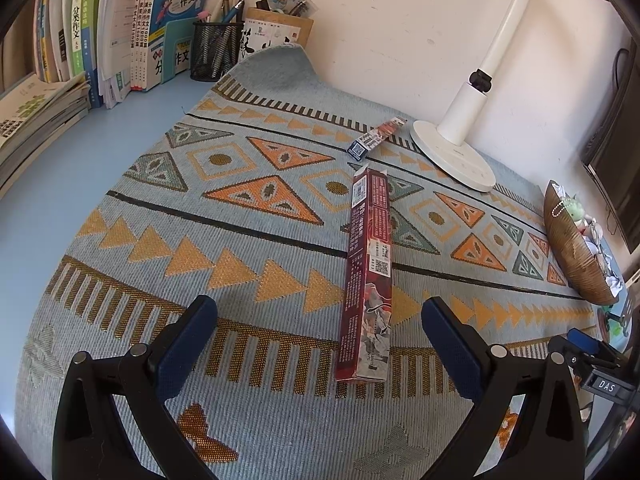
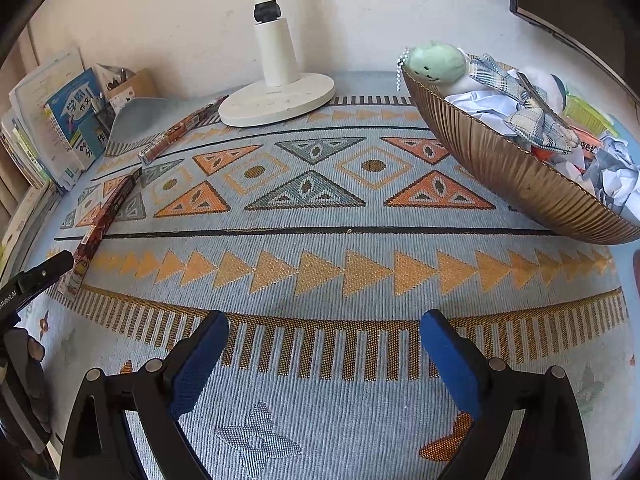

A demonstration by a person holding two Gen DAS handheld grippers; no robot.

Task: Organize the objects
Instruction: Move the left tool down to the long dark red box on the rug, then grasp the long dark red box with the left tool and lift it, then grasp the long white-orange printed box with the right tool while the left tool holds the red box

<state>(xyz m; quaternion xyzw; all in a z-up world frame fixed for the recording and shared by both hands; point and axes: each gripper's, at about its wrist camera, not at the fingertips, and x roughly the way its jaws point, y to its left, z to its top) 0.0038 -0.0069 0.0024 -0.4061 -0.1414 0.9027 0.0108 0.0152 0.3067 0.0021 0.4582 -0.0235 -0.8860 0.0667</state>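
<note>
We hold the left claw (image 1: 320, 344) released, jaws spread wide above the patterned mat (image 1: 240, 240) on the table; the long red box (image 1: 368, 276) lies flat on the mat with its near end between the spread fingers, touching neither. A second, smaller box (image 1: 378, 136) lies farther back, just beside the lamp base (image 1: 452, 156). We hold the right claw (image 2: 324, 352) likewise released and empty over bare mat, near the brown ribbed bowl (image 2: 500, 172) of crumpled paper and a green plush toy (image 2: 436, 60).

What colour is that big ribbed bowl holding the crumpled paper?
Brown, with a fine ribbed outside; the bowl shows best in the right wrist view.
</note>
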